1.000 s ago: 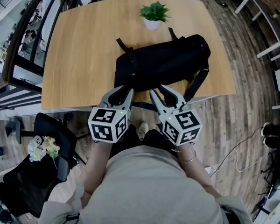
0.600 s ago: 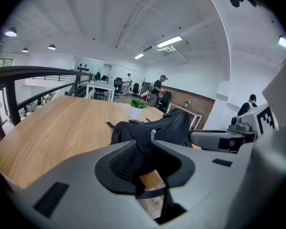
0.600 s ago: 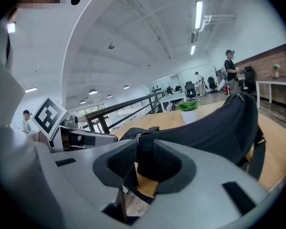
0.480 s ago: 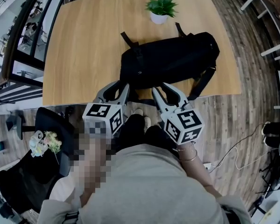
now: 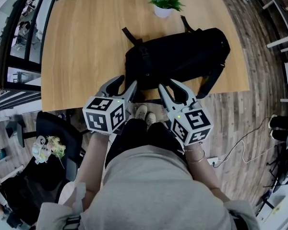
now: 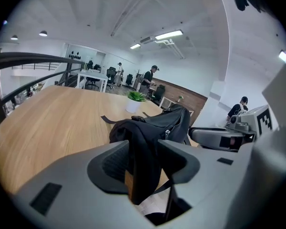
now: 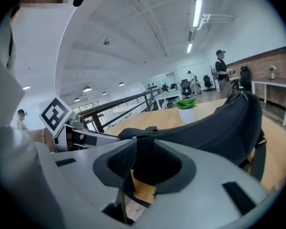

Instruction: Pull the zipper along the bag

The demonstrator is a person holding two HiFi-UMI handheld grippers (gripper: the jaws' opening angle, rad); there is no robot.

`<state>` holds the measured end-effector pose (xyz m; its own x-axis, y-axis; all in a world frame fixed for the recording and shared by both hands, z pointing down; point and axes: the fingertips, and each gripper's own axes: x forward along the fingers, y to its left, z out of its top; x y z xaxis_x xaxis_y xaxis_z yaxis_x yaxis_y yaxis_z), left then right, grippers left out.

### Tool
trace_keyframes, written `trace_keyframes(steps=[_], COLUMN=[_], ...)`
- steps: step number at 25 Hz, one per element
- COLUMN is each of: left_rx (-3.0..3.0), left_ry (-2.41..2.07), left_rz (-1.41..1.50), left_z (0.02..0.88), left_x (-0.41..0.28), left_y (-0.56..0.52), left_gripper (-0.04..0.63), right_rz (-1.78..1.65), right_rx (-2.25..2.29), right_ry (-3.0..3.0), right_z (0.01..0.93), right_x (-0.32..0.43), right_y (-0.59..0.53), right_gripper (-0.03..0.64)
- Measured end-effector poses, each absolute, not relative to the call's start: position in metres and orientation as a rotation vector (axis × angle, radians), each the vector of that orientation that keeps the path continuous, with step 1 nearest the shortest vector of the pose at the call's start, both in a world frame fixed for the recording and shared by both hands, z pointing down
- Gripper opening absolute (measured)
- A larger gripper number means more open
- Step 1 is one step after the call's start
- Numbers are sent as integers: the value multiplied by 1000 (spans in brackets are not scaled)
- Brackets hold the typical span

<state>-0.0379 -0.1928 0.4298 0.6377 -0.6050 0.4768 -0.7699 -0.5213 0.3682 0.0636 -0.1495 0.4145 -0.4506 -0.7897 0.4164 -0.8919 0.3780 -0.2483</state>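
Wood-plank flooring [image 5: 252,123] ran under an open office, where a wide wooden table [image 5: 77,47] filled the upper part of the head view. Below it, a person's torso [image 5: 149,186] took up the lower frame, with 2 shoes [image 5: 145,115] showing just under the table's near edge. A black chair [image 5: 48,128] stood at the left, beside a small bunch of flowers [image 5: 50,149].

On the table, a long black bag [image 5: 182,56] lay across the right half, close to the near edge, with 1 strap [image 5: 209,83] hanging over that edge.

The left gripper [image 5: 125,86] sat at the bag's left end. Its jaws had just been opening and stood apart; in the left gripper view, the dark fabric of the bag's end [image 6: 143,128] hung in the gap of the left gripper [image 6: 143,149], with bare wood showing beside it, so nothing was pinched.

The right gripper [image 5: 172,87] hovered just beside it at the table's edge, its jaws likewise spread and unloaded, the bag lying beyond them.

A small potted plant [image 5: 167,3] stood behind the bag, near the far edge. In the left gripper view, 1 small metal piece [image 6: 167,133] glinted on the bag's side
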Motion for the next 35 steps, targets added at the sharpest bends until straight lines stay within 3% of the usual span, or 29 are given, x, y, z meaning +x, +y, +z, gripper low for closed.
trace_keyframes(steps=[14,20,35], left_rx=[2267,2268,2259], left_ry=[-874,-793,-744], left_rz=[328,272,215], left_z=[452,448,435], left_x=[-20,-9,-14], left_y=[-199,-197,-188], left_gripper=[181,82,71], right_rz=[575,399,236], right_rx=[1503,1465,1434], right_ry=[-2342,-2303,-2329], right_z=[424,424,422], right_x=[57,48,12], right_y=[-155,-161,-161], right_gripper=[94,91,69])
